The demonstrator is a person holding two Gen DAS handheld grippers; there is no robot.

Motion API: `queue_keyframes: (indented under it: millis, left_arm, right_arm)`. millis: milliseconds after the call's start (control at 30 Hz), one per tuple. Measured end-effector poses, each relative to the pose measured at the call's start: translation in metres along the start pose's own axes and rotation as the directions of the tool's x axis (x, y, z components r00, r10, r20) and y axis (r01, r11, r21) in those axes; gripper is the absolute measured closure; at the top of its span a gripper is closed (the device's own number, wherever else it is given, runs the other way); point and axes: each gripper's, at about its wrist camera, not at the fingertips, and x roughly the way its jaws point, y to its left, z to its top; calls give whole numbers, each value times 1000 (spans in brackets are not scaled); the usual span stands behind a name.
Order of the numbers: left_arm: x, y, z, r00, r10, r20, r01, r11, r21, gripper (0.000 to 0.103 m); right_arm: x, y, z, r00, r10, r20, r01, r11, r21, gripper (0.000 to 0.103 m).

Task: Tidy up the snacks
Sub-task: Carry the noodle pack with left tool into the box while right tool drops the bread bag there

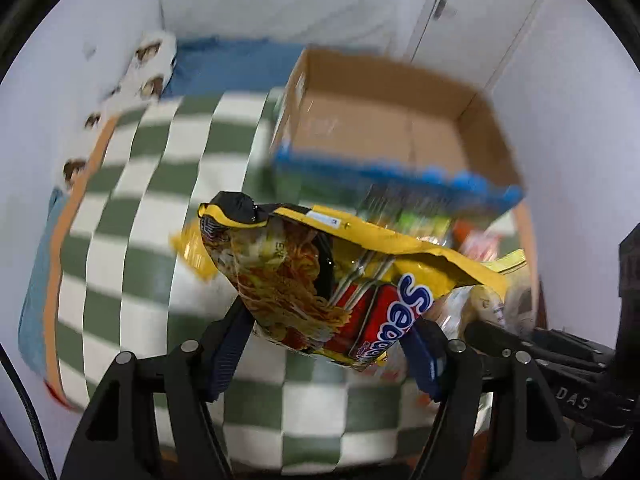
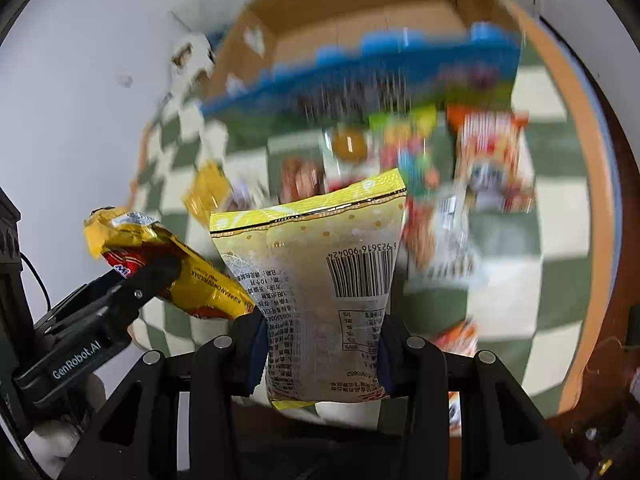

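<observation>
My left gripper (image 1: 332, 332) squeezes a yellow noodle packet (image 1: 320, 280) between its two fingers, low in the middle of its view. My right gripper (image 2: 320, 348) pinches a pale yellow snack bag (image 2: 320, 280) the same way. The cardboard box (image 1: 384, 128) sits at the upper right, on a green checked cloth (image 1: 160, 200). More snacks (image 2: 400, 152) lie just below the box.

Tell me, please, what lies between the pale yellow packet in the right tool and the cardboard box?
In the right wrist view, loose snack packets lie blurred on the checked cloth between the pale yellow packet and the cardboard box.
</observation>
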Motion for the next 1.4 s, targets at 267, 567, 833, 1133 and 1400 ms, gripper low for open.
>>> queue_keyframes:
  millis: [267, 567, 833, 1133, 1400]
  left_arm:
    - [-18, -34, 100, 995, -74, 73, 70, 996, 60, 34]
    - [65, -47, 189, 998, -38, -43, 41, 997, 71, 34]
    - [157, -50, 215, 977, -36, -210, 43, 999, 27, 34]
    - [225, -55, 235, 957, 14, -290, -11, 1000, 12, 34]
    - [227, -49, 248, 969, 17, -246, -15, 1000, 13, 18]
  right_arm:
    - [-91, 23, 48, 987, 25, 161, -20, 999, -38, 58]
    - [-63, 23, 151, 973, -77, 218, 85, 996, -29, 58]
    - [-1, -5, 218, 977, -134, 167, 138, 990, -9, 58]
    - [65, -34, 274, 982, -163, 98, 165, 986, -9, 56]
    - [104, -74, 308, 986, -161, 29, 161, 987, 13, 16]
